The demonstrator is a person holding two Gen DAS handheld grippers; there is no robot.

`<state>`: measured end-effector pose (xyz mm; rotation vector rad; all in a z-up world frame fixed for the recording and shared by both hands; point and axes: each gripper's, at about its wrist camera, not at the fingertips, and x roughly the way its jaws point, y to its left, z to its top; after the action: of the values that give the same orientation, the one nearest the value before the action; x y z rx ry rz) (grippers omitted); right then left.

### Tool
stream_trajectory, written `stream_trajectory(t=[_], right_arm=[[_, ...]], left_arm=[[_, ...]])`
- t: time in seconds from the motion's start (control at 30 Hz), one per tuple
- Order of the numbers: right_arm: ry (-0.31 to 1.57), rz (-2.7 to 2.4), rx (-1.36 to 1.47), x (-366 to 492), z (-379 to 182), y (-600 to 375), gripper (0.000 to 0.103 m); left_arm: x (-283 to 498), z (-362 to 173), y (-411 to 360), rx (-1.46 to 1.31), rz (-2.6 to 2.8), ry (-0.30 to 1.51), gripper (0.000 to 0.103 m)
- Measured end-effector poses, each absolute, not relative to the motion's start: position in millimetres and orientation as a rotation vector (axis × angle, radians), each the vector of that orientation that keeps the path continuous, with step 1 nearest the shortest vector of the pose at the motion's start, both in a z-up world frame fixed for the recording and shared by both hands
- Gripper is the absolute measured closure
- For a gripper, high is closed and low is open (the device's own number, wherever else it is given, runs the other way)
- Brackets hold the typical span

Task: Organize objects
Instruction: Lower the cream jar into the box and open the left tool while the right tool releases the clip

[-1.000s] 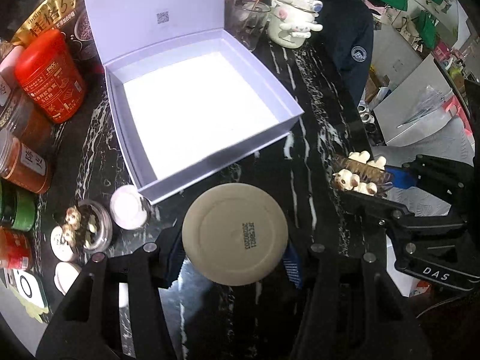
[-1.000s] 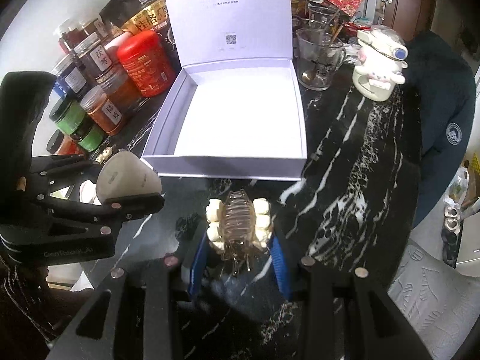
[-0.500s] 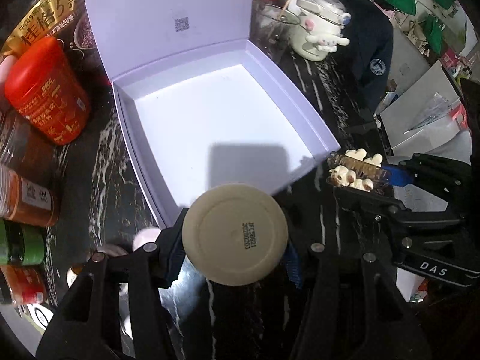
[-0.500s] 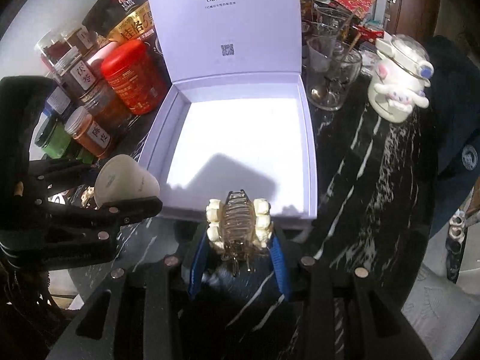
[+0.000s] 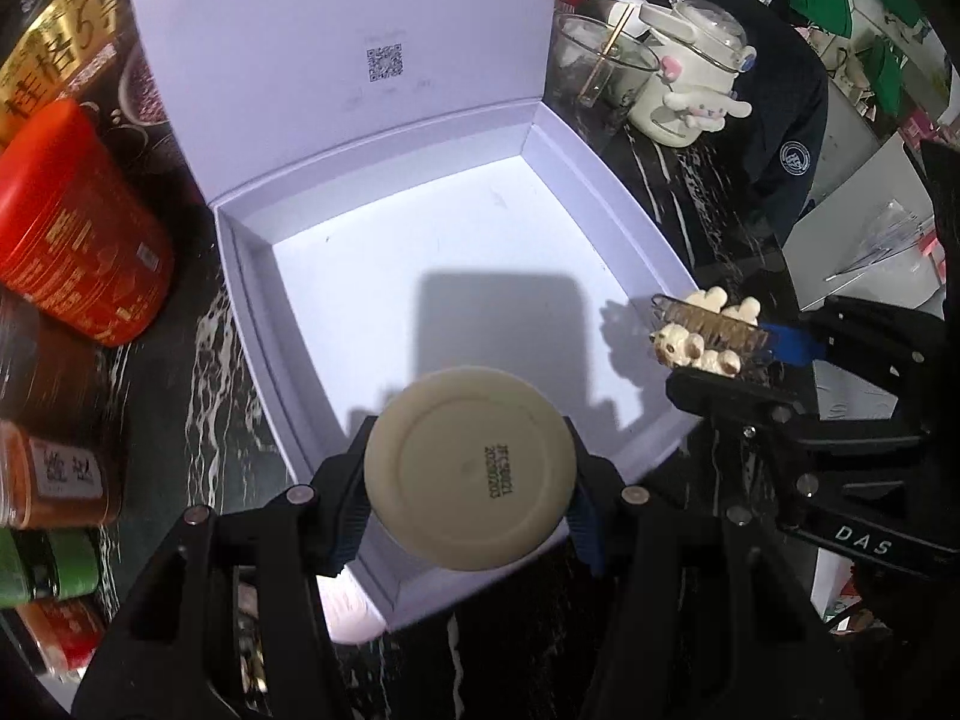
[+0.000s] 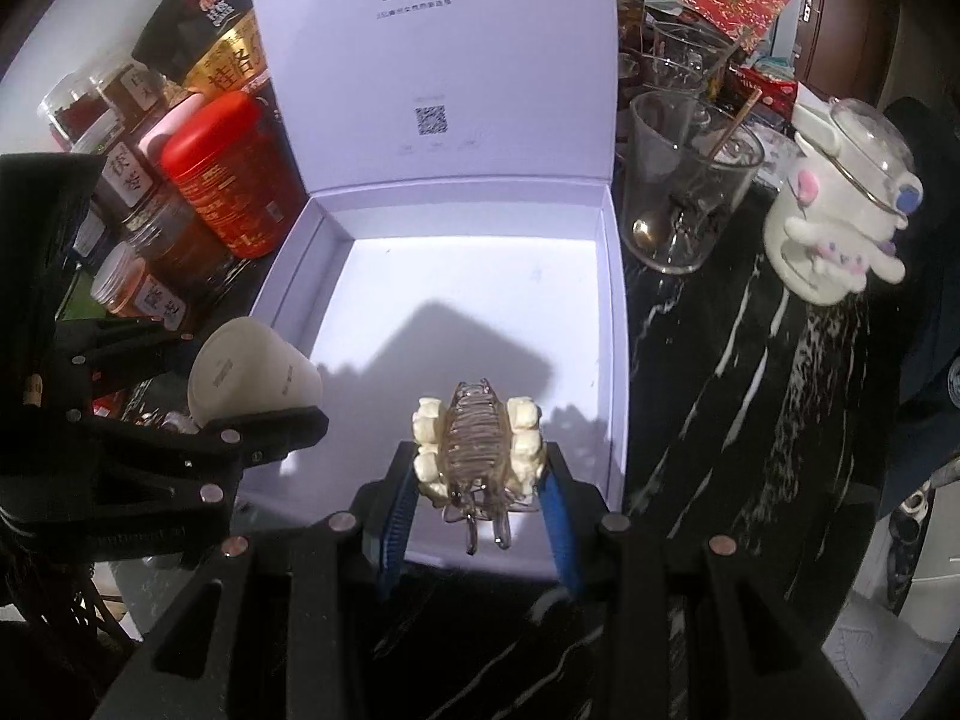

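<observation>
White and pale purple, the open gift box (image 5: pixel 606 192) now fills much more of both views than it did a second ago, so both hands have carried their things up to it. Back then the near wall of the box was ahead of both grippers; now the left gripper (image 5: pixel 471 501) and the right gripper (image 6: pixel 477 480) both hang over the near edge. The left gripper is closed tight on a cream cup (image 5: pixel 471 468), held bottom-up, and the cup sits over the near corner of the box. The right gripper is closed tight on a clear hair clip (image 6: pixel 477 450) with little cream bears on it, and the clip is over the near side of the box floor. Dark shadows of the tools fall on the white floor inside. I think this means the carrying part is almost done, and the next thing is to lower each thing and let it go inside. The box has nothing in it yet. Its lid (image 6: pixel 432 60) stands up at the back. Beside the box on the dark marble table (image 6: pixel 750 360), a red tin (image 5: pixel 72 222) and spice jars (image 5: pixel 54 474) stand on one side, and a glass cup (image 6: pixel 690 192) with a spoon in it stands on the other.
</observation>
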<state>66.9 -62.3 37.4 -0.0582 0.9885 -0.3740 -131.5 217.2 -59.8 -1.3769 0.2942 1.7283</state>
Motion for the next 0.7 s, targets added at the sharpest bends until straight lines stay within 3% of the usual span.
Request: stream_trajectory(t=[0.7], right_arm=[[0.952,-0.398,-0.057,126.7,27.7,-104.3,0.063]], left_arm=[[-183.7,-87.3,262.9,-1.285,1.640,0.446,0.050]])
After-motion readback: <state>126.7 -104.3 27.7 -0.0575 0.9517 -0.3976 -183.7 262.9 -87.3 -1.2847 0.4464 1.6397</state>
